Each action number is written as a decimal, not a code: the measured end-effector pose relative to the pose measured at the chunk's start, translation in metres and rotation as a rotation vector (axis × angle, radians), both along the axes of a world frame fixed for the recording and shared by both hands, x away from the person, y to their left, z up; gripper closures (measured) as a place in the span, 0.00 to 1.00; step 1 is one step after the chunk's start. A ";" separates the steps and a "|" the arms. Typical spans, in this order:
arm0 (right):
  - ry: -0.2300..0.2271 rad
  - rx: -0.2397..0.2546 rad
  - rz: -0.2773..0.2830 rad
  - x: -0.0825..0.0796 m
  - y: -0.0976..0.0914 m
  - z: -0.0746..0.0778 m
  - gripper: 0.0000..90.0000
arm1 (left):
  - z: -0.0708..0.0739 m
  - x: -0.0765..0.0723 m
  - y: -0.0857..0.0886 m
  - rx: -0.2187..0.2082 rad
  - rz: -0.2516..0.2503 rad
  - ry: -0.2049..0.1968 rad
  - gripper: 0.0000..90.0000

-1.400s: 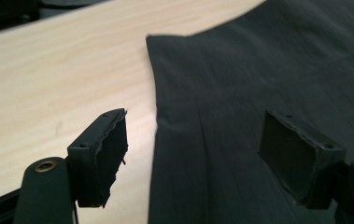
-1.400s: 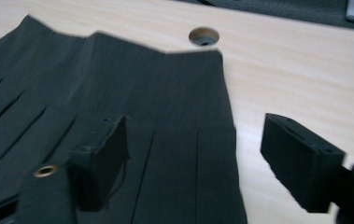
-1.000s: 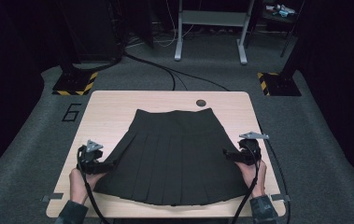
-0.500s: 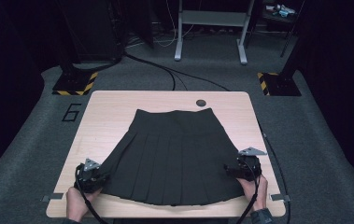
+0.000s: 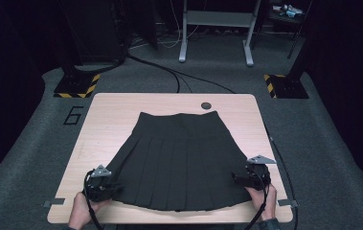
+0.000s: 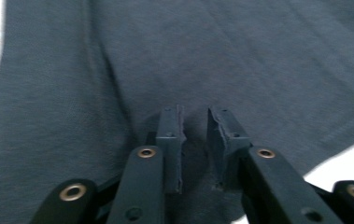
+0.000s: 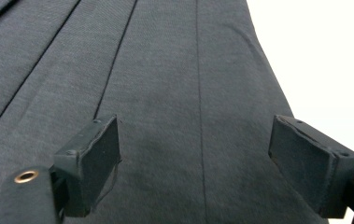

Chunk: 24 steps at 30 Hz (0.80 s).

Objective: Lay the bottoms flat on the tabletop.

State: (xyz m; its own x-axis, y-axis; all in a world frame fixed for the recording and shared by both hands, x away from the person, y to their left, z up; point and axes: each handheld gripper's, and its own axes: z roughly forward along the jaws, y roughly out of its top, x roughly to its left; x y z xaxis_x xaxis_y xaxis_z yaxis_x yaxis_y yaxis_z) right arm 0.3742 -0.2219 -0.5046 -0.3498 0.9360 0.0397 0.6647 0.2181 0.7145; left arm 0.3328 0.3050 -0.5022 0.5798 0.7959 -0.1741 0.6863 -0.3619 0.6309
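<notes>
On the table (image 5: 97, 115) the dark pleated skirt (image 5: 179, 158) lies flat, hem toward the person; at its near-left corner the left gripper (image 6: 194, 140), jaws just reopening slightly and nearly closed over cloth, could lose that corner, while the right gripper (image 7: 207, 168) at the near-right corner stands wide open.

1. We see a dark pleated skirt (image 5: 181, 163) flat on the tabletop (image 5: 107, 120), waistband far.
2. Our left gripper (image 5: 113, 186) is at its near-left hem corner.
3. Our right gripper (image 5: 236, 178) sits at the near-right corner.
</notes>
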 end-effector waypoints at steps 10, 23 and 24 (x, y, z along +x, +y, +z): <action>-0.031 0.012 -0.031 -0.017 -0.008 0.006 0.11 | 0.018 -0.010 0.015 0.012 0.177 -0.144 0.26; 0.013 -0.050 -0.015 -0.029 0.008 -0.005 0.00 | -0.011 -0.004 -0.001 0.191 0.242 -0.147 0.00; 0.024 -0.050 -0.014 -0.028 0.007 -0.008 0.00 | -0.014 -0.004 -0.002 0.189 0.249 -0.139 0.00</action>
